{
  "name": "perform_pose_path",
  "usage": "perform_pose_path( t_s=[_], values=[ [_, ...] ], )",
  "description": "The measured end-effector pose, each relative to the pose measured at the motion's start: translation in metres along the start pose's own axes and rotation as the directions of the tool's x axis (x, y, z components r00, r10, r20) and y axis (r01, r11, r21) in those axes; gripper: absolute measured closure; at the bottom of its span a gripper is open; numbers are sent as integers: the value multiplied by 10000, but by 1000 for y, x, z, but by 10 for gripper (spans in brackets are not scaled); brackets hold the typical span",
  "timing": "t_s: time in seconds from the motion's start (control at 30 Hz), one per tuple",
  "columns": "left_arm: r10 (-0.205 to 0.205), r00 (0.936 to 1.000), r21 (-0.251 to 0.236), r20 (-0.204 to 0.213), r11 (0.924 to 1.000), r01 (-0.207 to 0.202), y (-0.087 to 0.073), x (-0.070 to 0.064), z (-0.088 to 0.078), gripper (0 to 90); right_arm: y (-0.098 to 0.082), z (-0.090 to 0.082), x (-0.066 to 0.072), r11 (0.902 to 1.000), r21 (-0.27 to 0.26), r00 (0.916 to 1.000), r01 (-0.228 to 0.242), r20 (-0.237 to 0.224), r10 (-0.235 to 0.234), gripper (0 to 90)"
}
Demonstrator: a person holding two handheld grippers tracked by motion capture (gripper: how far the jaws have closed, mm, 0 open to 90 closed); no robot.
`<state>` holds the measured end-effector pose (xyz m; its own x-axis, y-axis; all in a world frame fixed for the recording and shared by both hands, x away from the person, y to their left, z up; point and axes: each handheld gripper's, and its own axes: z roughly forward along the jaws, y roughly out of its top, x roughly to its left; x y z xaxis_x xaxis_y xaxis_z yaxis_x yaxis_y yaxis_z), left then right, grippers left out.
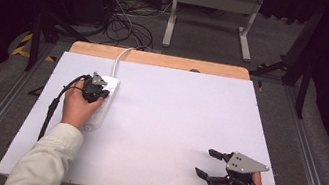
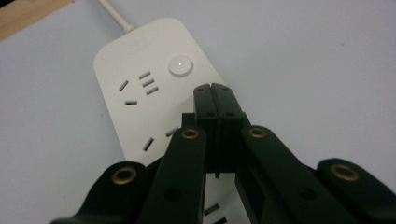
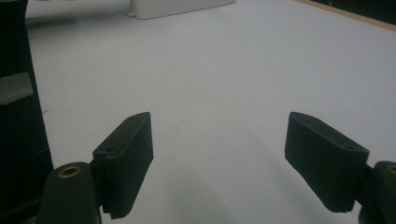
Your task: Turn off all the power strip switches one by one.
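Dark surroundings ring a white table top (image 1: 170,134) with a bare wooden strip along its far edge, and beyond it the floor carries tangled cables and the legs of a pale metal frame (image 1: 210,16). From the high view, a white power strip (image 1: 105,105) lies lengthwise at the left of the table, its white cord (image 1: 120,57) running off over the wooden edge. The left gripper (image 1: 94,92), held in a hand with a pale sleeve, sits over the far half of the strip, and a black cable trails from it toward the near left. The right gripper (image 1: 209,163) rests at the near right corner, well apart from the strip, its jaws spread and pointing left, a grey three-cornered plate on top. The left gripper view looks down along the left gripper (image 2: 215,88), whose jaws are pressed together with nothing between them, tips over the strip's top face just beside the round button (image 2: 180,66); whether they touch the plastic cannot be told. Socket slots lie to the left of the jaws and the cord leaves at the top. In the right gripper view the right gripper (image 3: 219,140) has its jaws wide apart over bare white surface, empty, and the end of the power strip (image 3: 180,7) shows far off at the top edge.
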<state>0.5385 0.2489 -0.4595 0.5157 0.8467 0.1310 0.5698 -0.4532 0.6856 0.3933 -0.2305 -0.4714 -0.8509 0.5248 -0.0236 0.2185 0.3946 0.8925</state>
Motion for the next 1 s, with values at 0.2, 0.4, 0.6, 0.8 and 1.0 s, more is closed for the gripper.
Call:
perform_pose_path(
  t_s=[0.2, 0.4, 0.6, 0.8, 1.0],
  values=[
    [-507, 9986, -196, 175, 9985, 511, -1, 9, -4, 900, 0, 0, 0, 10000, -48, 10000, -16, 7, 16, 243],
    [-984, 9935, -960, 574, 9900, 1036, 4, 18, -17, 900, -1, 0, -2, 10000, 10, 10000, -65, 57, 65, 244],
    [-1068, 9917, -977, 718, 9887, 1136, 7, 23, -18, 900, 0, 2, 0, 10000, 34, 10000, -48, 14, 48, 244],
    [-642, 9946, -1050, 811, 9918, 726, 16, 23, -14, 900, 0, 1, -1, 10000, 8, 10000, -48, 9, 48, 243],
    [-752, 9938, -1006, 821, 9914, 834, 27, 23, -6, 900, -1, 1, -1, 10000, 4, 10000, -21, 2, 21, 244]
  ],
)
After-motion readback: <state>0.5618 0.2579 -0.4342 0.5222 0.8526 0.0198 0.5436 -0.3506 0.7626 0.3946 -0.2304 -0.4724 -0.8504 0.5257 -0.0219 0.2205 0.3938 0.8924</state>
